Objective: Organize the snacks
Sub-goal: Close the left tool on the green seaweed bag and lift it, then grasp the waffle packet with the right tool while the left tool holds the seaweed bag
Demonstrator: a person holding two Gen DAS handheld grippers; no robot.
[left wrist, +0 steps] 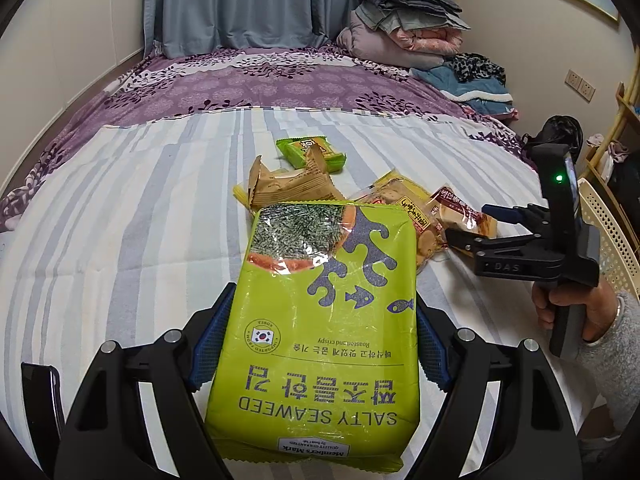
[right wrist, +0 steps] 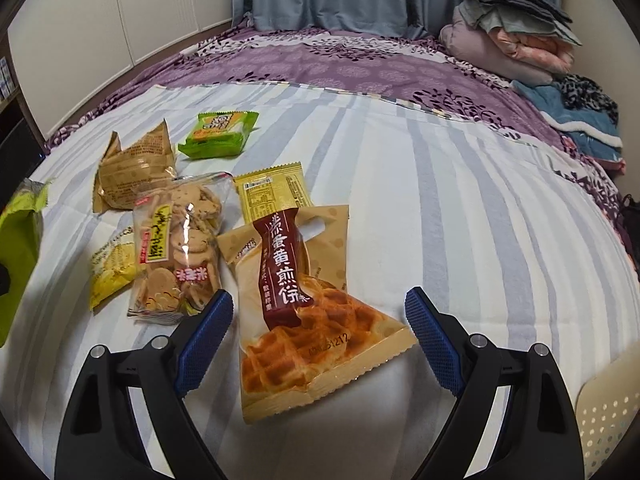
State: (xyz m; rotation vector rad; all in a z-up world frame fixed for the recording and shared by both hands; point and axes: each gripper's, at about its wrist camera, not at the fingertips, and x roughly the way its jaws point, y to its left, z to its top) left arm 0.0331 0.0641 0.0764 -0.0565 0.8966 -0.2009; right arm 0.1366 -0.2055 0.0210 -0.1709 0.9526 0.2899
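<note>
My left gripper (left wrist: pixel 320 344) is shut on a green salty seaweed pack (left wrist: pixel 320 320), held above the striped bed cover; its edge shows at the left of the right wrist view (right wrist: pixel 16 248). My right gripper (right wrist: pixel 320 328) is open, its blue pads on either side of a waffle biscuit bag (right wrist: pixel 304 320) that lies on the cover. It also shows in the left wrist view (left wrist: pixel 476 228). Beside the bag lie a clear cookie bag (right wrist: pixel 180 248), a yellow snack pack (right wrist: pixel 112 272), a yellow sachet (right wrist: pixel 272 192), a brown paper pack (right wrist: pixel 132 172) and a small green pack (right wrist: pixel 220 132).
The snacks lie on a striped white and grey cover (right wrist: pixel 460 220) over a purple floral bed. Folded blankets (right wrist: pixel 512 28) are stacked at the far right. A cream perforated basket (right wrist: pixel 608 412) stands at the right edge, also seen in the left wrist view (left wrist: pixel 608 224).
</note>
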